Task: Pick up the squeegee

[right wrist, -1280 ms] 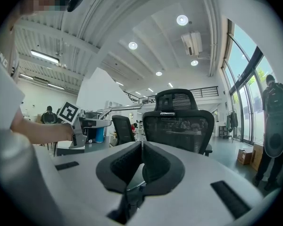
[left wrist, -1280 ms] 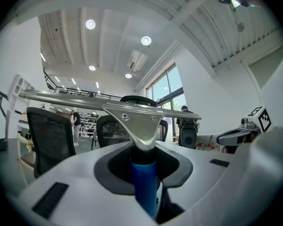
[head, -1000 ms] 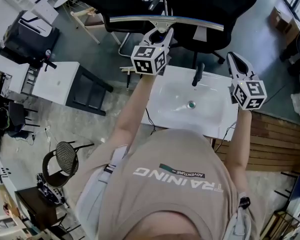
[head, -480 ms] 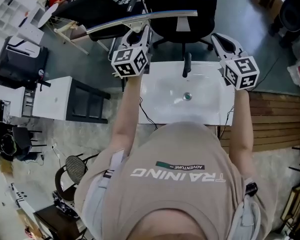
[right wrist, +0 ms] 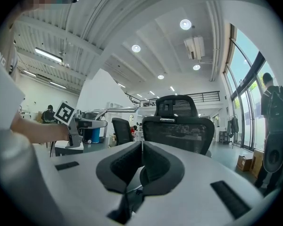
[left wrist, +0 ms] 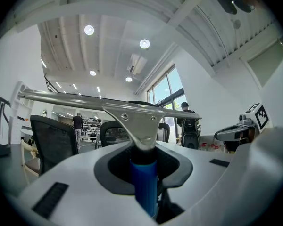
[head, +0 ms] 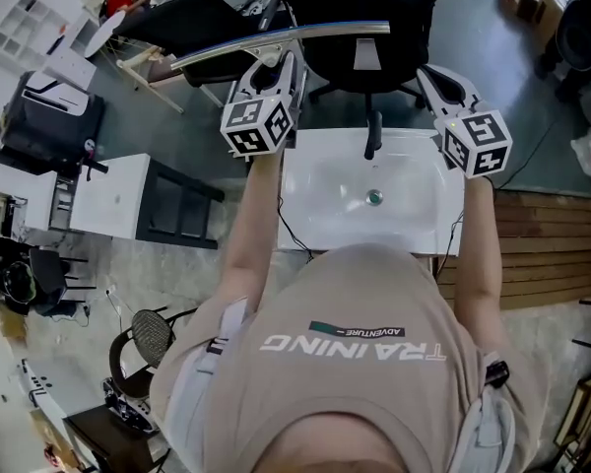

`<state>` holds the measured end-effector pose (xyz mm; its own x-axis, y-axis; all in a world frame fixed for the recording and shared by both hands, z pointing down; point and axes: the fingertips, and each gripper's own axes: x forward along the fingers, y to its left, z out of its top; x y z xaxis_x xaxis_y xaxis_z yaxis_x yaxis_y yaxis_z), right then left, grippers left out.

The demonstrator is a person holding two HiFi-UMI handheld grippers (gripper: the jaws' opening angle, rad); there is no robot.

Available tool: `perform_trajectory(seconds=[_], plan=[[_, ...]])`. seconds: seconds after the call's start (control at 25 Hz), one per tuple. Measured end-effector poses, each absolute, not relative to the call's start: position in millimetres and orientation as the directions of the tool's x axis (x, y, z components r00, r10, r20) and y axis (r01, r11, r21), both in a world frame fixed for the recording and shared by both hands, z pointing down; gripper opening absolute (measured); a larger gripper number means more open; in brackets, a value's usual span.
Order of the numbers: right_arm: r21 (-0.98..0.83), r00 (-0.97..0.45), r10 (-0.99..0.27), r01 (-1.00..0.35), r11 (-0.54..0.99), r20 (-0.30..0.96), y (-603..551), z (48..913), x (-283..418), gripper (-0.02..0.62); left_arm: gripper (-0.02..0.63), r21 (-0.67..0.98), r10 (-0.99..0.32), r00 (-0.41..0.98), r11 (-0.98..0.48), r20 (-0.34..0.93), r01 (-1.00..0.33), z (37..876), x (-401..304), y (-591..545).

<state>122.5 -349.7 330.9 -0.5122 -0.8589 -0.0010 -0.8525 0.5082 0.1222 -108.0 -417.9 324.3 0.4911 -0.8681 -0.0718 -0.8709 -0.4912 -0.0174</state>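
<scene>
Hardly shifted since before, the left gripper (head: 276, 67) clamps the squeegee (head: 315, 33) by its round blue handle, long metal bar gleaming upper-centre; the right gripper (right wrist: 141, 166) is closed, empty.

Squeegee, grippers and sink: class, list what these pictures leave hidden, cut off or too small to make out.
Lower end of the squeegee handle: left gripper view, buried between the left gripper's jaws.
That handle in the head view: covered by the same gripper.
Part of the sink's near edge: head view, behind the person's shoulders.
The people in the background: left gripper view, too small for detail.
</scene>
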Motion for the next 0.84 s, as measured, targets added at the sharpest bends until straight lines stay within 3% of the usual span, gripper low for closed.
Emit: perform_trajectory(seconds=[0.84], plan=[[0.134, -0.509, -0.86, -0.851, 0.507, 0.021, -344.6, 339.0, 137.1, 0.035, 0.098, -0.01, -0.856, 0.513, -0.514, -0.059, -0.858, 331.8, -85.4, -419.6]])
